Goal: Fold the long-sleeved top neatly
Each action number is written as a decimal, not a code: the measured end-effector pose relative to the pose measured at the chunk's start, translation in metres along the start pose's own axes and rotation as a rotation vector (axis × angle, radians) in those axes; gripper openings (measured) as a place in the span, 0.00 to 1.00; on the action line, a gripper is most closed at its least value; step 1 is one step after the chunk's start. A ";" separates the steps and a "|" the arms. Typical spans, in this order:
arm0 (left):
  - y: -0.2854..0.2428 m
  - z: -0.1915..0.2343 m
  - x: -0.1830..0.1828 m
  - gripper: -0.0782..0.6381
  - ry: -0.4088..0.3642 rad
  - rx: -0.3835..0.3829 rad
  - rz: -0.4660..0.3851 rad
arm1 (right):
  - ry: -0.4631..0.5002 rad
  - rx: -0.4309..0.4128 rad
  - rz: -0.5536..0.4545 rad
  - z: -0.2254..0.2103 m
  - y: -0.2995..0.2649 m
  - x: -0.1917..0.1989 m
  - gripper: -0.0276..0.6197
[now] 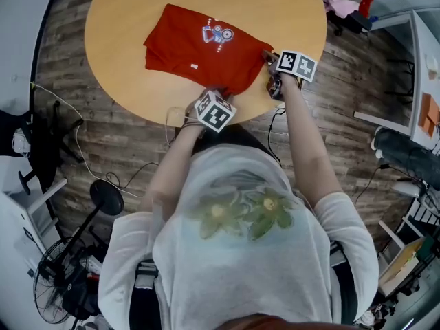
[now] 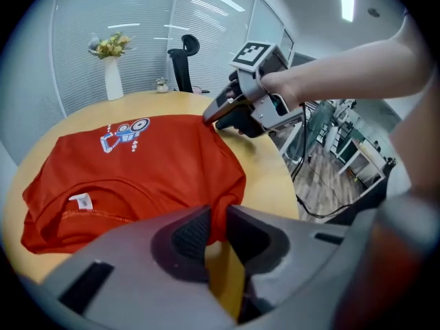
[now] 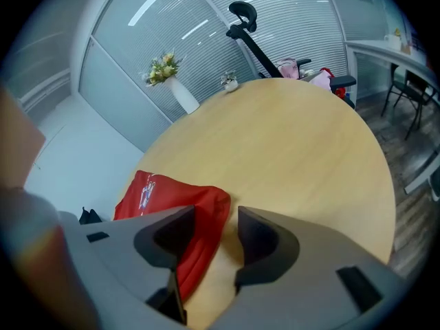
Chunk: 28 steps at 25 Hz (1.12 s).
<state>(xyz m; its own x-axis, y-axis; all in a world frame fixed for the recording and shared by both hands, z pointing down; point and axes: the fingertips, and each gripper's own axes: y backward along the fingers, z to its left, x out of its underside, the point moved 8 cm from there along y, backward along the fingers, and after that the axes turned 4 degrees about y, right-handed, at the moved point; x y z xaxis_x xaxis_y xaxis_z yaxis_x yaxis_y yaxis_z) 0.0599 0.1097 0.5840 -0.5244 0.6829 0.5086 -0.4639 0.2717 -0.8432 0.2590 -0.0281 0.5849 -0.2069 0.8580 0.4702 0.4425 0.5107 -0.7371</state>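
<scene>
The left gripper [image 2: 218,227] pinches the red top [image 2: 137,163] at the near edge of the table [image 2: 268,163]. The right gripper [image 3: 214,232] has its jaws spread around the top's corner. A flower vase [image 2: 112,81] stands at the far edge.

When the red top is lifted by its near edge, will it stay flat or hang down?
Probably floppy: the red top bunches where the left gripper pinches it. It looks thin and light, so may slide on the smooth table.
</scene>
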 end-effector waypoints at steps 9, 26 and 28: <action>0.002 0.005 0.001 0.20 -0.007 0.053 -0.003 | -0.193 -0.070 -0.088 -0.004 -0.002 -0.003 0.36; 0.058 0.040 -0.016 0.16 0.350 0.443 -0.152 | -0.115 -0.026 -0.103 0.031 0.027 -0.025 0.14; 0.065 0.045 -0.018 0.16 0.377 0.469 -0.169 | -0.125 -0.023 -0.111 0.038 0.031 -0.030 0.14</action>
<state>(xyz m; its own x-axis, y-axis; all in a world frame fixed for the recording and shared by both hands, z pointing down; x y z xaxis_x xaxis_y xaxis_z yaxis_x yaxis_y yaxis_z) 0.0070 0.0843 0.5277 -0.1680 0.8720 0.4598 -0.8277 0.1286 -0.5463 0.2456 -0.0361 0.5292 -0.3617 0.7973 0.4832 0.4305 0.6025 -0.6720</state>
